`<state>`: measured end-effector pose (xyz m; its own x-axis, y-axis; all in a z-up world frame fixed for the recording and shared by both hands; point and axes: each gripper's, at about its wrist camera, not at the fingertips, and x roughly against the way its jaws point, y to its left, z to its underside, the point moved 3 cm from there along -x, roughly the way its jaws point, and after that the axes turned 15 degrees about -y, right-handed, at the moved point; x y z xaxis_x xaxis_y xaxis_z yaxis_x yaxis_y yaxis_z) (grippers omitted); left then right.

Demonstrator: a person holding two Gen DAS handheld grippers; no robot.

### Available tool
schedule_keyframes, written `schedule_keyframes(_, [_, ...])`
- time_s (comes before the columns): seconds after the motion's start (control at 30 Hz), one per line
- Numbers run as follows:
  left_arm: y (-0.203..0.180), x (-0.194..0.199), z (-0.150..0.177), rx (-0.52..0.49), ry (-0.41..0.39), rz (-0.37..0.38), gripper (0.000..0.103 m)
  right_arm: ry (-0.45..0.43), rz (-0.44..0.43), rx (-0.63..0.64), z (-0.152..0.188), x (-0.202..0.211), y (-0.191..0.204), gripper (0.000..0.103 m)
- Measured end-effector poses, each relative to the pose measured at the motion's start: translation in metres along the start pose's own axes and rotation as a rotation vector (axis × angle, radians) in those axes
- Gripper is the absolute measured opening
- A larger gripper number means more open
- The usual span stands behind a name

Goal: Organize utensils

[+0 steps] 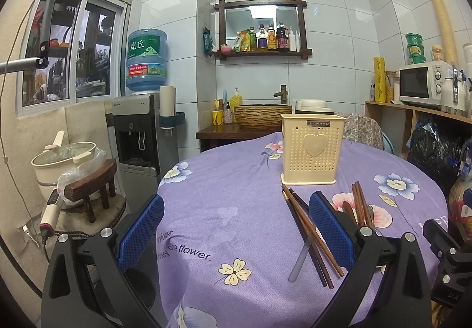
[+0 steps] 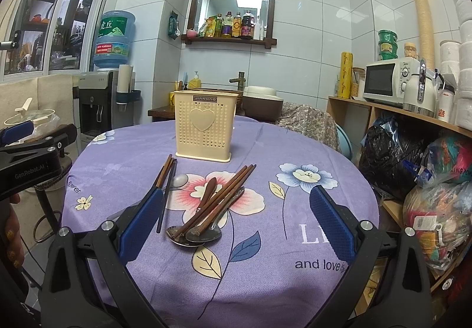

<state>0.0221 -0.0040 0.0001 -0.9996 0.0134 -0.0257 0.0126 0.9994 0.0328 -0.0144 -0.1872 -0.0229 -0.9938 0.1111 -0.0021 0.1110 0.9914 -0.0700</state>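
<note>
Both grippers hover over the round table with a purple flowered cloth, each empty. Left gripper: blue-padded fingers wide apart, nothing between them but cloth. Right gripper: fingers likewise spread, nothing clamped. Cream perforated plastic utensil holder with a heart on its front stands upright ahead of both grippers, towards the far side of the table; its inside is not visible. Loose utensils lie flat on the cloth between the holder and the grippers. In the right wrist view, a pile sits just ahead of the fingers, left of centre: brown wooden chopsticks crossed over two metal spoons, with a brown wooden spoon among them. A second set, brown and dark chopsticks with a pale grey handle under them, lies just inside the left gripper's right finger. The left gripper's black body shows at the left edge of the right wrist view.
</note>
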Motion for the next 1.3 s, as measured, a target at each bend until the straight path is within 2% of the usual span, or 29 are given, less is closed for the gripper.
schedule_keyframes(0.53, [0.0, -0.001, 0.001, -0.005, 0.01, 0.001, 0.098, 0.018, -0.006, -0.002, 0.006, -0.003, 0.0, 0.098])
schedule_keyframes(0.7, [-0.001, -0.008, 0.006, 0.003, 0.038, 0.02, 0.098, 0.04, 0.0, 0.016, 0.008, -0.01, 0.001, 0.098])
schedule_keyframes(0.83, [0.0, -0.022, 0.013, 0.014, 0.101, 0.065, 0.098, 0.085, -0.014, 0.052, 0.012, -0.027, -0.001, 0.098])
schedule_keyframes(0.93, [0.002, -0.039, 0.019, 0.018, 0.176, 0.086, 0.098, 0.158, -0.024, 0.033, 0.019, -0.05, -0.013, 0.098])
schedule_keyframes(1.07, [0.007, -0.075, 0.034, 0.056, 0.337, 0.14, 0.098, 0.287, -0.032, -0.055, 0.035, -0.089, -0.037, 0.098])
schedule_keyframes(1.2, [0.01, -0.096, 0.038, 0.035, 0.364, 0.15, 0.098, 0.339, -0.011, -0.145, 0.039, -0.114, -0.058, 0.098])
schedule_keyframes(1.3, [0.004, -0.113, 0.039, 0.038, 0.404, 0.197, 0.098, 0.361, 0.008, -0.125, 0.038, -0.128, -0.061, 0.098])
